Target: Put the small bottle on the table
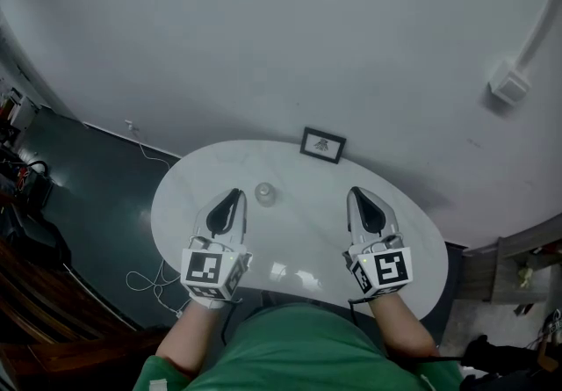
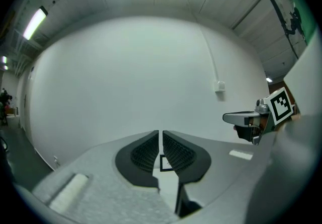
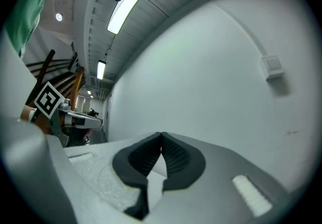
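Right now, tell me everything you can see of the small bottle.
The bottle is small, round from above, pale and see-through, like glass or clear plastic. It seems to stand upright on the white table, just right of the left tool but apart from it. Only the table touches it. Its cap is too small to make out.

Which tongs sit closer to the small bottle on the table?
The left tongs: the small bottle stands just beside their tip; the right tongs are farther off.
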{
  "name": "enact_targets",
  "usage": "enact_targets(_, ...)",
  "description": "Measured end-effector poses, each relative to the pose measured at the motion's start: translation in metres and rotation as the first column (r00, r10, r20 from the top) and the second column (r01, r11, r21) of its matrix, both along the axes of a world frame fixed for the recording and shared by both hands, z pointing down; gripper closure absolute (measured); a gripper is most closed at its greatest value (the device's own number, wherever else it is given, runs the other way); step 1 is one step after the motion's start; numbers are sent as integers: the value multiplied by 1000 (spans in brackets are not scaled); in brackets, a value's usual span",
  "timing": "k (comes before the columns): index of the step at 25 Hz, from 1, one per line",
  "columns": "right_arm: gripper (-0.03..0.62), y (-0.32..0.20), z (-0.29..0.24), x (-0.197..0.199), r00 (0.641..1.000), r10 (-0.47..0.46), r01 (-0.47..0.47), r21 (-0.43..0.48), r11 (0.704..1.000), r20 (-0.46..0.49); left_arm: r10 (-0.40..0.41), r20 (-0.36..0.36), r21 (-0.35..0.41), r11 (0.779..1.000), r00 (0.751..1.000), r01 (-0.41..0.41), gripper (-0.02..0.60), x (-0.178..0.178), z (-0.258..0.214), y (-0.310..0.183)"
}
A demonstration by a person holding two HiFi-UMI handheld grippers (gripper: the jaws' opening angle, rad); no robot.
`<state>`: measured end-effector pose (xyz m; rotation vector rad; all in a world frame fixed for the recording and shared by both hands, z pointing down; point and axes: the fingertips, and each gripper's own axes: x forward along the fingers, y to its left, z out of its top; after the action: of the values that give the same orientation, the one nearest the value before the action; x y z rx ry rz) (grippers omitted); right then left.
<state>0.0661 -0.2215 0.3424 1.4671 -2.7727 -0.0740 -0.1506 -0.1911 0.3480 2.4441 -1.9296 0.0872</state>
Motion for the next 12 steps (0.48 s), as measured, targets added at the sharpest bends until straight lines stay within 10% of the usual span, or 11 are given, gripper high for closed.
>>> enact_targets(12, 595, 3, 8, 20, 999, 36, -37, -24, 999, -20, -20, 5, 1, 1000, 1000, 20, 549, -5, 0, -6)
